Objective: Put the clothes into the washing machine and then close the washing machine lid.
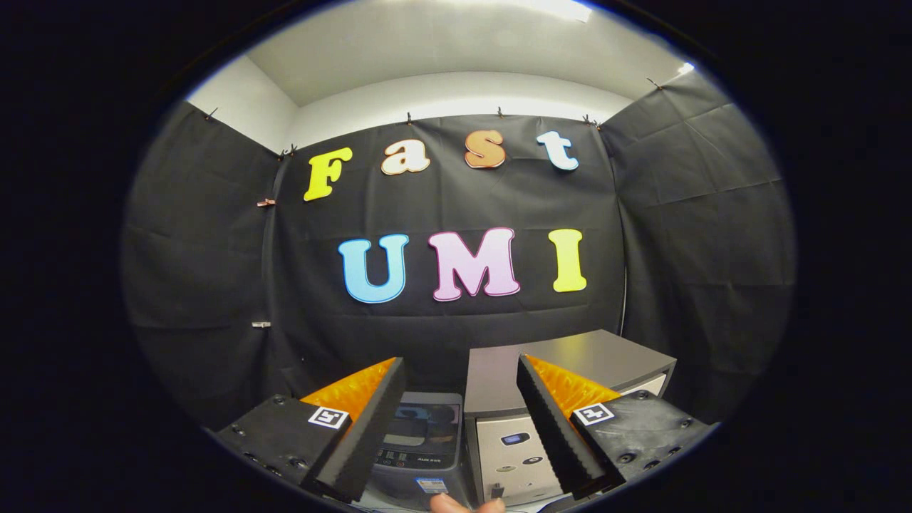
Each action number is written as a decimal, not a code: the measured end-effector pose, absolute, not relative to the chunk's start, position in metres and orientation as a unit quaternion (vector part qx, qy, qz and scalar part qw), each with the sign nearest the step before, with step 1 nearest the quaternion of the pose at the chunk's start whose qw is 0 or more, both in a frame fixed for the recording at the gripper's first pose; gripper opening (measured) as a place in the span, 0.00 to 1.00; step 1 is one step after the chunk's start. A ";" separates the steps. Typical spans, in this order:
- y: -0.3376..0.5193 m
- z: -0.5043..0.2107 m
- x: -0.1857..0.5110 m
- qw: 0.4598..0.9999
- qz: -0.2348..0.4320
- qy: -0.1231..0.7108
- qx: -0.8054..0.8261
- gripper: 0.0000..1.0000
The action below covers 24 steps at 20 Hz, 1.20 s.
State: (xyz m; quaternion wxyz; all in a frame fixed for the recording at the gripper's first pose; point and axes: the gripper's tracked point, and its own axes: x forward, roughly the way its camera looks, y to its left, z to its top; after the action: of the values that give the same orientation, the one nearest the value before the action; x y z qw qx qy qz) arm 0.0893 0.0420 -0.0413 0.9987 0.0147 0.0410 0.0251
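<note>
In the gripper view, the gripper (459, 427) is hovering with its fingers spread apart, grasping nothing. The small washing machine (420, 445) is sitting low and just ahead between them, slightly left, beside a grey cabinet (563, 363) on the right; no clothes are identifiable.

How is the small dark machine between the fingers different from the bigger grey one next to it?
The small machine is dark, with a see-through lid on top; the big machine is pale grey with a flat solid top. The small machine is lower; the big machine rises above it. The small machine lies between the open tool's fingers; the big machine lies partly behind one finger. Both stand side by side before the black wall, lids shut.
</note>
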 end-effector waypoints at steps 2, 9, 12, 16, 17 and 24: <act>0.032 -0.039 0.091 0.999 0.015 0.036 0.013 0.99; 0.027 -0.040 0.091 0.999 0.003 0.033 0.012 0.99; 0.034 -0.037 0.089 1.000 0.007 0.027 0.005 0.99; 0.045 -0.036 0.086 1.000 0.013 0.024 0.007 0.99; 0.046 -0.036 0.085 1.000 0.014 0.024 0.005 0.99; 0.046 -0.034 0.085 1.000 0.010 0.026 0.005 0.99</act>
State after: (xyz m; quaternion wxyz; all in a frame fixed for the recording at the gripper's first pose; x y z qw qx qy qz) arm 0.0845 0.0457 -0.0341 0.9996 0.0050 0.0255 0.0098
